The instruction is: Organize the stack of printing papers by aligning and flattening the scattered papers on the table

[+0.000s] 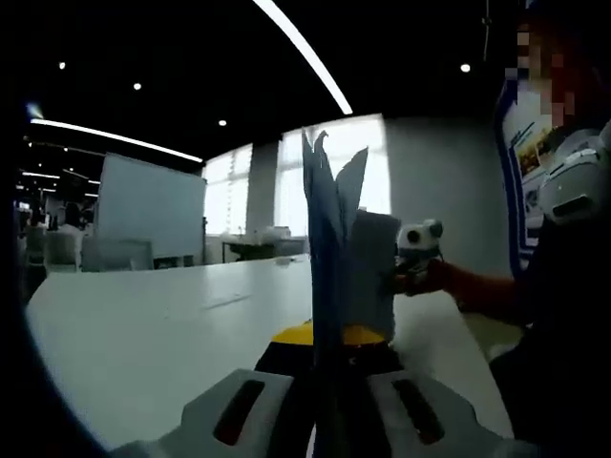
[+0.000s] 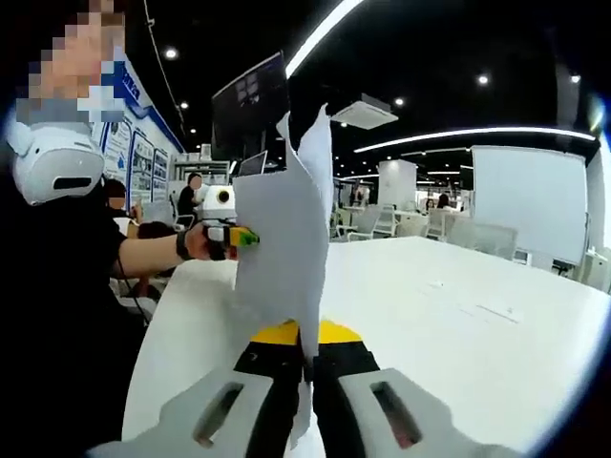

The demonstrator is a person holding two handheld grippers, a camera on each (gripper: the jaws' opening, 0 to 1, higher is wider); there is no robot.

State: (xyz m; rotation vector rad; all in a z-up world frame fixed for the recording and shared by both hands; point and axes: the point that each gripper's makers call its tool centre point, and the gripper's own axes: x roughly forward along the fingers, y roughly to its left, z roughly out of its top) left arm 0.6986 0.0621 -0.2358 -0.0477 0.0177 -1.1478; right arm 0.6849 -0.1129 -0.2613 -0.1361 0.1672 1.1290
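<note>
Left gripper [image 1: 329,382]: jaws pressed together on the stack of printing papers [image 1: 336,248], pinching its lower edge between them.
Right gripper [image 2: 307,377]: jaws closed on the same stack [image 2: 286,239], the sheets rising straight up out of the gap between them.
Stack of printing papers: held upright and edge-on above both pairs of jaws, lifted off the surface [image 1: 143,334]; the top corners fan apart and do not line up.
Other gripper, left gripper view: it shows just right of the sheets, beyond the jaws, held in a hand [image 1: 430,279].
Other gripper, right gripper view: it shows left of the sheets, held in a hand [image 2: 199,241] at the paper's edge.
Surface: white, stretching ahead of the jaws and to both sides.
Whiteboard [image 1: 151,205]: stands beyond the surface, far left of the left jaws.
</note>
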